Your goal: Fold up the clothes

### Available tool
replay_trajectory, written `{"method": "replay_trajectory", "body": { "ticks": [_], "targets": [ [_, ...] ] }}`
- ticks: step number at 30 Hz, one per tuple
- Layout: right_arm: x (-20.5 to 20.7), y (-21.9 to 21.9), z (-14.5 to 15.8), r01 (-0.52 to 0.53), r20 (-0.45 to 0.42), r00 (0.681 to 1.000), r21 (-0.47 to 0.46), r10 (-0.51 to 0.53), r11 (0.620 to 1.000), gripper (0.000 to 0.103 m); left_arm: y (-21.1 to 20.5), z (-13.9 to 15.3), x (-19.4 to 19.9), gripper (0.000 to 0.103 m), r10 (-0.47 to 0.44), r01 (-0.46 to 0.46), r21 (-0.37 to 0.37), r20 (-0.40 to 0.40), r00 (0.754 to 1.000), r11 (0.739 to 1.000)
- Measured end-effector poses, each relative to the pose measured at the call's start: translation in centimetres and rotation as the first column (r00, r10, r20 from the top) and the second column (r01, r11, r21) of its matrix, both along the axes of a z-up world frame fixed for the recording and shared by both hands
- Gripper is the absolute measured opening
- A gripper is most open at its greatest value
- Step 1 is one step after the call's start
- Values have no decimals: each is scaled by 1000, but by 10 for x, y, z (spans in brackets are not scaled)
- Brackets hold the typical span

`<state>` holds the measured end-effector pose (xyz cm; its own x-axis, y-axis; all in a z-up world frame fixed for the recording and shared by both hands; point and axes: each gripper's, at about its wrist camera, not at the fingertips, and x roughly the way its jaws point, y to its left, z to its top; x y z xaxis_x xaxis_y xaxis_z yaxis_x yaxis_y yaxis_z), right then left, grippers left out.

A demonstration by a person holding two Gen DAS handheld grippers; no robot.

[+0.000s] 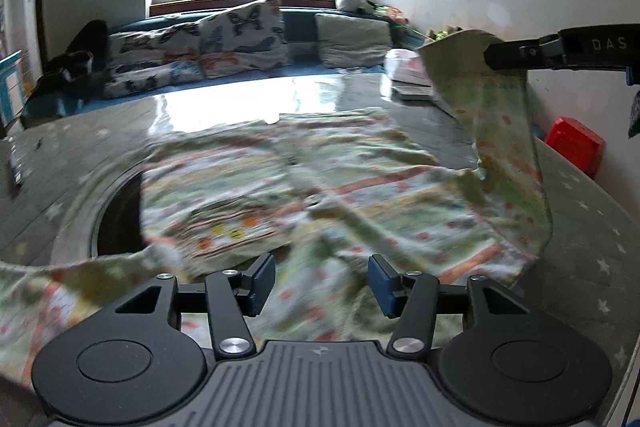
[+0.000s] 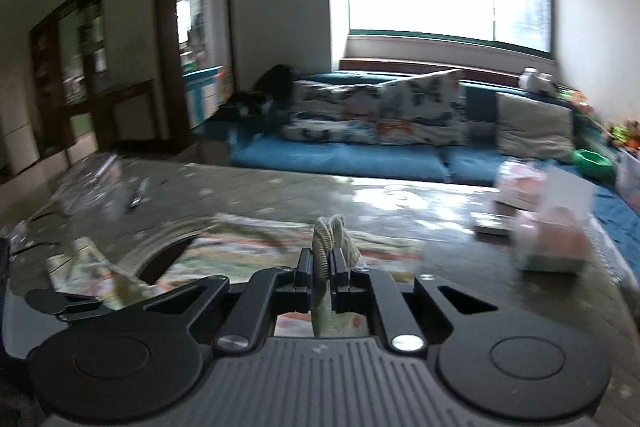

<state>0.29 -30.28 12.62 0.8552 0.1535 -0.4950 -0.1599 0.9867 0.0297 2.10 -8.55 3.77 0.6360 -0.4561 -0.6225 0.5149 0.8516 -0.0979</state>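
Table [image 1: 224, 111]: dark, glossy top with pale star marks, carrying the whole scene; a sofa with cushions [image 2: 340, 157] runs behind it under a bright window.

Garment [image 1: 320, 187]: patterned cloth in green, white and orange, spread across the near half of the table. Most of it lies flat but rumpled; its right-hand end rises off the surface in a hanging strip [image 1: 500, 115]. The long axis runs roughly left to right across the left wrist view.

Boxes [image 2: 548, 235]: pinkish cartons on the far right of the table, apart from the cloth.

Left gripper [image 1: 322, 281]: fingers apart, nothing between them, poised low over the near edge of the garment, which lies straight ahead of and beneath the jaws. It is the nearer tool to the flat portion.

Right gripper [image 2: 321, 261]: jaws clamped on a ribbed hem or cuff of the garment [image 2: 328, 231], held above the table.

View differences: the left wrist view shows the lifted strip and how the cloth drapes from the right gripper's arm [image 1: 560, 51]; the right wrist view alone shows the pinch itself and the bunched fabric. Both are motion-blurred. Judgement: a fold is likely in hand, with the raised end due to cross over the flat part.
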Motion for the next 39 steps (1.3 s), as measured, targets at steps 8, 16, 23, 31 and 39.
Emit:
{"method": "replay_trajectory", "body": {
  "ticks": [8,16,23,31,39],
  "targets": [
    [22,63,-26,-124,-79,989,-5,123,992,7,35,-3,-2,56,73,-73,-26,-14,997,997],
    [22,91,-56,-200,-152,969,-12,196,980,13,48,-5,0,56,118,-119,-28,-25,993,992],
    [16,69,-52,-184,-157,972,-47,175,982,29,52,3,6,56,152,-152,-34,-10,988,988],
    [13,25,-66,-111,-224,970,-80,90,991,29,31,7,8,55,102,-102,-39,-2,995,994],
    [3,-20,-103,-20,-310,951,-82,-6,996,28,-11,-2,10,54,21,-21,-19,-24,999,1000]
  ]
}}
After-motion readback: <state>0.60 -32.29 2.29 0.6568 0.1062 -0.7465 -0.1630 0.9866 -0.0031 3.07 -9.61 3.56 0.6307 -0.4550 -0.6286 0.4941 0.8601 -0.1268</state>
